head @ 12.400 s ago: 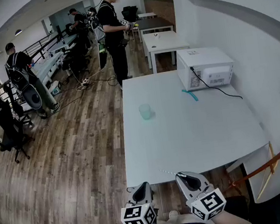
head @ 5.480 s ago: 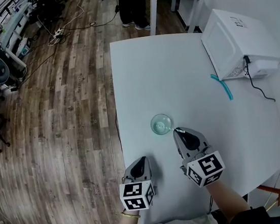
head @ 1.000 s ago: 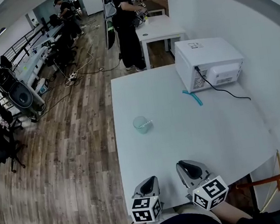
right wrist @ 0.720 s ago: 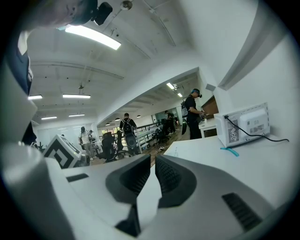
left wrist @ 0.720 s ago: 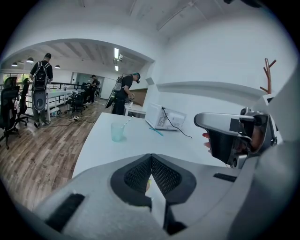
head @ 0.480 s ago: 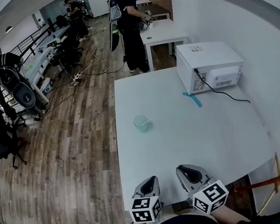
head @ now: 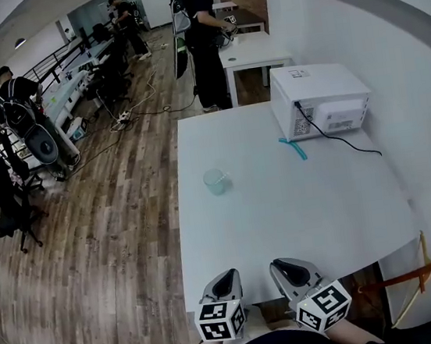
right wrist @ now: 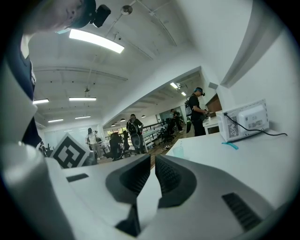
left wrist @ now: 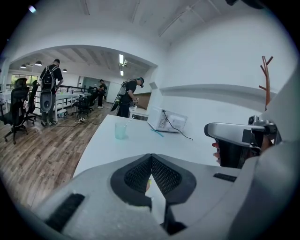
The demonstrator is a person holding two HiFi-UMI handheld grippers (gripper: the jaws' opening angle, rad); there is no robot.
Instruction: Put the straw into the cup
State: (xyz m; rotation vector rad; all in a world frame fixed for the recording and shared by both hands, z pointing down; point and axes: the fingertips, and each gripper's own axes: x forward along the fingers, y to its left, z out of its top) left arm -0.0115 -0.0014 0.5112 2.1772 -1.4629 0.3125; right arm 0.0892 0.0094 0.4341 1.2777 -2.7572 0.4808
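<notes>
Where the white straw (left wrist: 129, 120) is: inside the cup, its top leaning out over the rim, as the left gripper view shows it; in the head view it is too small to make out.
Cup (head: 216, 180): a clear, pale green cup, upright on the left part of the white table (head: 300, 219), near its left edge.
Teal straw (head: 293, 148): lying flat on the table, just beside the front of the microwave, well apart from the cup.
Microwave (head: 320, 98): white, at the far right corner of the table, with a black cable trailing from it across the tabletop.
Left gripper (head: 226, 276): at the table's near edge, well apart from the cup; in its own view the jaws meet at the tips, with nothing between them.
Right gripper (head: 281, 266): just beside the left one at the same near edge; in its own view the jaws are drawn almost together, only a thin slit left between the pads, and nothing is in it.
Room beyond: wooden floor (head: 107, 244) to the left of the table, a second white table behind it with a person in black (head: 202, 31) standing there, and more people and office chairs farther off.
</notes>
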